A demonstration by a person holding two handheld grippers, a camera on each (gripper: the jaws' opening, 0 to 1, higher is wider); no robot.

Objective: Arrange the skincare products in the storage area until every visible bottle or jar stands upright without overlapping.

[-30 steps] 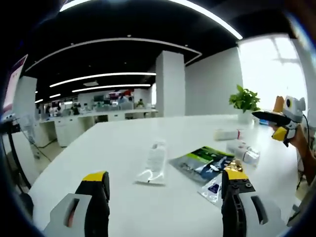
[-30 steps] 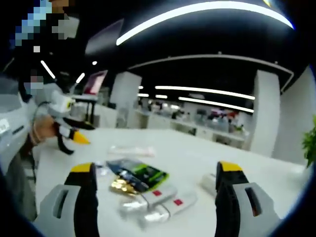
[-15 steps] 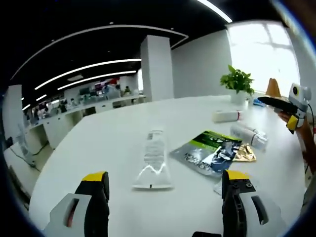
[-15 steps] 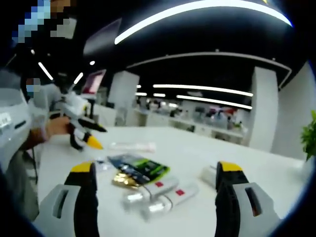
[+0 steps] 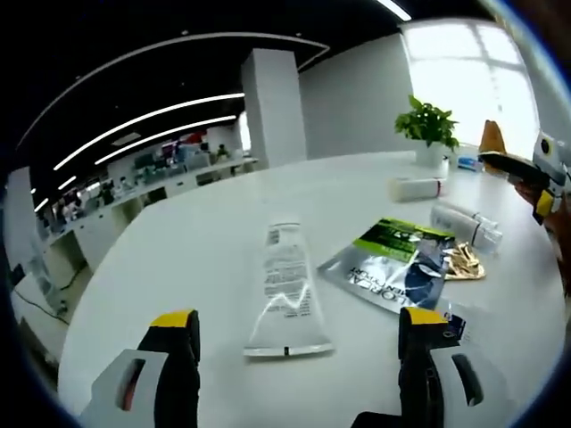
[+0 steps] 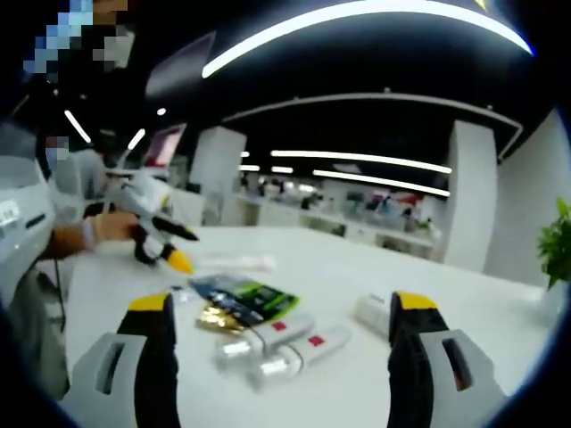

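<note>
Two grippers hang above the white surface (image 5: 178, 267), and neither has anything in it. The left gripper (image 5: 299, 352) has its jaws spread wide apart, yellow tips up. Straight ahead at twelve o'clock, lying flat just beyond the tips, is a clear tube (image 5: 287, 290) with its crimped end nearest the gripper. Out at two o'clock sits a green-and-silver sachet (image 5: 393, 263). A gold packet (image 5: 464, 263) touches the sachet's far edge, with a capped white tube (image 5: 466, 223) past it and another white tube (image 5: 417, 187) further off near a potted plant (image 5: 428, 129).

The right gripper (image 6: 281, 343) is likewise open and empty. Two white tubes with red labels (image 6: 285, 343) lie side by side between its jaws at twelve o'clock, and a third white tube (image 6: 373, 312) rests at one o'clock by the right jaw. The same sachet and gold packet sit at eleven o'clock. At ten o'clock the person's hand (image 6: 111, 227) brings in the other gripper.

I'd say the job has barely begun: everything I can see lies on its side and some packets overlap. The step in hand looks like an approach to a first pick, the left gripper lined up on the clear tube. Next it would need to come down, close across the tube's body and tip it up onto its cap end, which may prove wobbly for so flat a tube.
</note>
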